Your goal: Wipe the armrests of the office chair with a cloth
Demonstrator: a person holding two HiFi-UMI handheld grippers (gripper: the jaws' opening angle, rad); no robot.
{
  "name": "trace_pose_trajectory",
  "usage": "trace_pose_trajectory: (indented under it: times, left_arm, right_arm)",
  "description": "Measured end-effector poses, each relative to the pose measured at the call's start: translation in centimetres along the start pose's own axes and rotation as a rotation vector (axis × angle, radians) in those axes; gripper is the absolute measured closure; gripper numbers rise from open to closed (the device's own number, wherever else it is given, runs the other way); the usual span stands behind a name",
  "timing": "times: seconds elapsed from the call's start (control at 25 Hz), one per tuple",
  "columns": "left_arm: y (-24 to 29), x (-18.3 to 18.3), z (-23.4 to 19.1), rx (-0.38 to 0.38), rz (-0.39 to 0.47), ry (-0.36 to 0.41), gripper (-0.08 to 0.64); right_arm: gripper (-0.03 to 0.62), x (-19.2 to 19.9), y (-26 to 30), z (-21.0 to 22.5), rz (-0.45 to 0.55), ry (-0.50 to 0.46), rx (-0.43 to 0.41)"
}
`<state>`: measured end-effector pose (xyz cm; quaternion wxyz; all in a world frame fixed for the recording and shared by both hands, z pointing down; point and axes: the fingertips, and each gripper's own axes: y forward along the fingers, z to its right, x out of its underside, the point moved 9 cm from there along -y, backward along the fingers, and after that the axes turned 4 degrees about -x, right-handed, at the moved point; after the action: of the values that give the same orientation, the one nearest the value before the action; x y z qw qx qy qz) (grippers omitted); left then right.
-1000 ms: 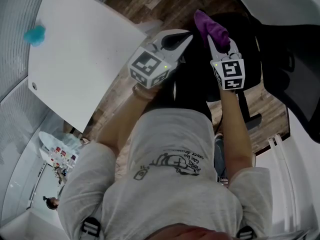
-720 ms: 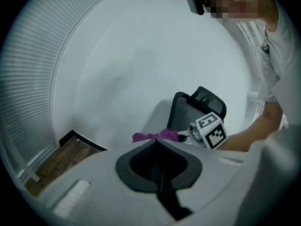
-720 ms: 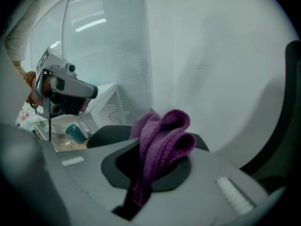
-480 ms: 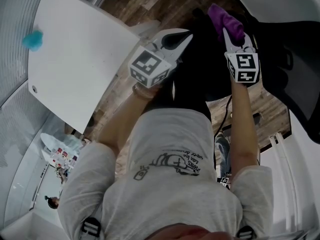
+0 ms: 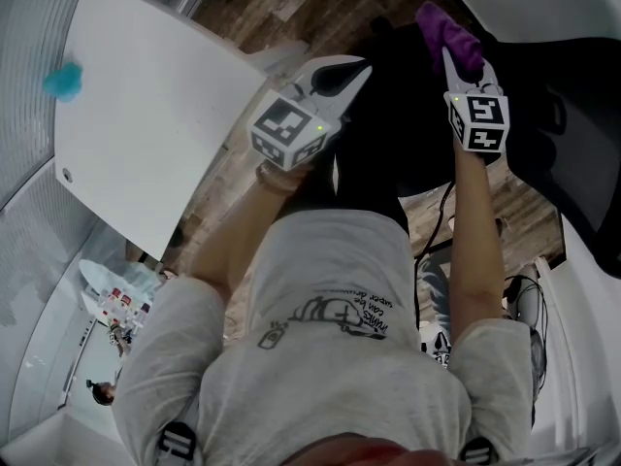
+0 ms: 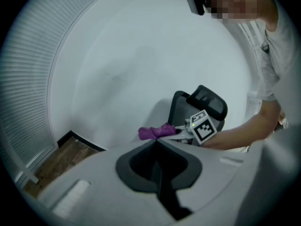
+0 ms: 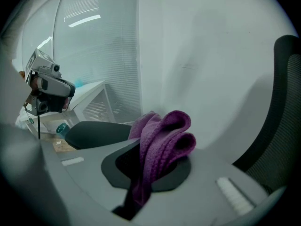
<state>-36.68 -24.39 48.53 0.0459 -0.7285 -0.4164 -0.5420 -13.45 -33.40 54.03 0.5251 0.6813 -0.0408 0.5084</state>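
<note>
A purple cloth (image 5: 444, 29) bunches out of my right gripper (image 5: 464, 61), which is shut on it over the black office chair (image 5: 378, 158). In the right gripper view the cloth (image 7: 162, 142) fills the jaws and the chair's mesh back (image 7: 282, 107) rises at the right. My left gripper (image 5: 361, 66) hangs shut and empty to the left of the chair. The left gripper view shows the cloth (image 6: 154, 132) in front of the chair's headrest (image 6: 207, 102). I cannot tell whether the cloth touches an armrest.
A white table (image 5: 146, 124) with a small turquoise object (image 5: 66, 76) lies at the left. Wood floor (image 5: 310, 8) shows between table and chair. A white surface (image 5: 592, 289) and cables (image 5: 524, 299) lie at the right. A white wall fills both gripper views.
My right gripper has carried the purple cloth to the right and farther away across the chair. The left gripper has stayed where it was.
</note>
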Motion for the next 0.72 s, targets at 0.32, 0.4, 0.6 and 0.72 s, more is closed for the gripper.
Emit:
trace_pose_trajectory:
  times: [0.32, 0.4, 0.6, 0.72]
  left_arm:
    - [-0.4, 0.1, 0.0, 0.004, -0.005, 0.006, 0.560]
    - [-0.6, 0.4, 0.1, 0.004, -0.008, 0.002, 0.560]
    - [-1.1, 0.6, 0.4, 0.009, -0.007, 0.005, 0.560]
    - [-1.4, 0.6, 0.5, 0.009, -0.005, 0.007, 0.560]
  right_arm:
    - [0.566, -0.3, 0.4, -2.4, 0.012, -0.001, -0.055]
    - [0.566, -0.2, 0.7, -3.6, 0.013, -0.007, -0.083]
    - [0.566, 0.0, 1.2, -7.8, 0.015, -0.030, -0.142]
    - [0.566, 0.0, 1.2, -9.0, 0.032, -0.005, -0.155]
